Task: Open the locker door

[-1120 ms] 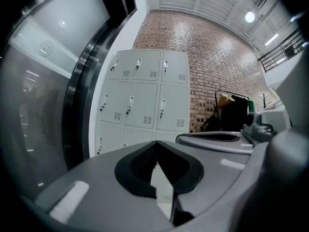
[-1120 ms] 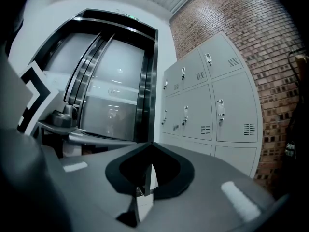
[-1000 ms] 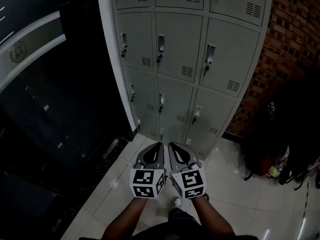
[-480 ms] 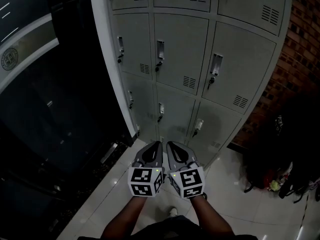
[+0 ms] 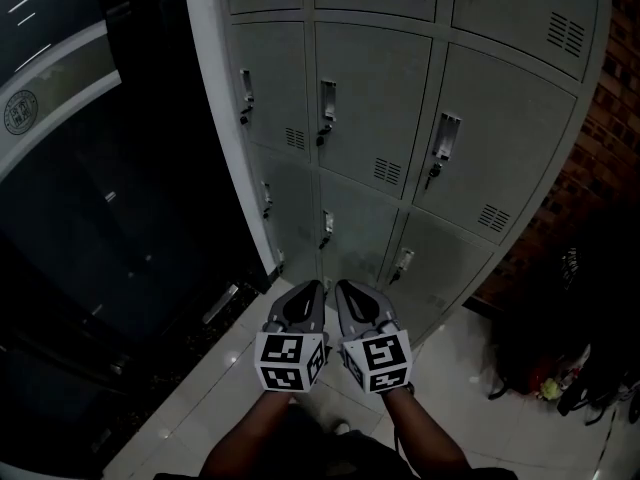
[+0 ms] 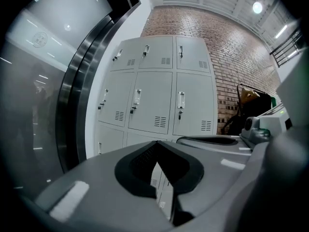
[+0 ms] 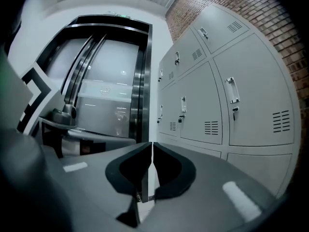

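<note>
- Locker door (image 5: pixel 372 108), head view: one of many grey doors in the locker bank (image 5: pixel 500 118) filling the upper centre and right of the frame. Which door is meant cannot be told.
- Every door in sight is closed, so the contents are hidden. Each has a handle (image 5: pixel 327 101) near its left edge.
- Left gripper (image 5: pixel 309 294) and right gripper (image 5: pixel 346 294), head view: side by side at lower centre, pointing at the bank and well apart from any door.
- Dark bags (image 5: pixel 560 338), head view: lower right, against the brick wall (image 5: pixel 612 138). Their contents cannot be made out.
- Left gripper (image 6: pixel 156 146), left gripper view: the jaw tips meet and nothing is between them. The locker bank (image 6: pixel 154 95) stands mid-frame, all doors closed.
- Right gripper (image 7: pixel 152 149), right gripper view: the jaws are together, leaving only a thin slit, and they are empty. The closed doors (image 7: pixel 251 105) fill the right of the frame and a glass wall (image 7: pixel 96 95) the left.
- Step in hand (judgement): approach, no contact yet.
- Advice:
  - Part one gripper's jaws before reaching a handle.
  - Meet the handle squarely and close on it firmly.
  - Pull in an arc about the far edge of the door, which is probably the hinge side.
  - A grip taken at an angle risks slipping off.
</note>
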`<state>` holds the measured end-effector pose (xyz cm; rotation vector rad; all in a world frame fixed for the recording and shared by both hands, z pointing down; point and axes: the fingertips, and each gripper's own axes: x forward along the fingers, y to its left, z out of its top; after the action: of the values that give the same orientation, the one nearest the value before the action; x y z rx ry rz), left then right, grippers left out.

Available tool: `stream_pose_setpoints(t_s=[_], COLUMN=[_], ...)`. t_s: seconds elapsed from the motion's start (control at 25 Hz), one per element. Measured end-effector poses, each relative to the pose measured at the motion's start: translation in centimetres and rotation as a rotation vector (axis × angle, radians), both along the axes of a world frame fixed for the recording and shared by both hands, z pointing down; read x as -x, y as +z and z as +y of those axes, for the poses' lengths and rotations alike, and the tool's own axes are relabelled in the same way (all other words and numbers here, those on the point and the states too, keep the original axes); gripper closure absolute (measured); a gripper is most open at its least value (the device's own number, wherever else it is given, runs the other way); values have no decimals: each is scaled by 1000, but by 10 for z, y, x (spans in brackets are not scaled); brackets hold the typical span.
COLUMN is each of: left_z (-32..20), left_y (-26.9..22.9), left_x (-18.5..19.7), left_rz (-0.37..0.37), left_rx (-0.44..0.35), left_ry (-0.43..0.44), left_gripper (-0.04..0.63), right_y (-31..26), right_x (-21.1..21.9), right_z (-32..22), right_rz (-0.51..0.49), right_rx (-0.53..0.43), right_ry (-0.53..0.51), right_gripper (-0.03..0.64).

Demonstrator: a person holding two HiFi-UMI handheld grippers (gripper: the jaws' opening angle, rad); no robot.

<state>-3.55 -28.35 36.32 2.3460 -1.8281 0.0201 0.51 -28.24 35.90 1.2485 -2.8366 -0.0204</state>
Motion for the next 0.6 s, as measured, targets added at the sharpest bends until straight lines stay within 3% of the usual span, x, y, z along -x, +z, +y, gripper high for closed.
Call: stream_pose_setpoints(t_s=[0.6], left_z=[-67], left_y=[32], left_x=[28], left_rz=[17], left_rx=[-8], left_ry=[10], left_gripper=[589], right_y=[38], right_x=[34], right_z=[-74], right_rz=[14], right_rx=[2], right_ry=[-3], right_gripper=[603])
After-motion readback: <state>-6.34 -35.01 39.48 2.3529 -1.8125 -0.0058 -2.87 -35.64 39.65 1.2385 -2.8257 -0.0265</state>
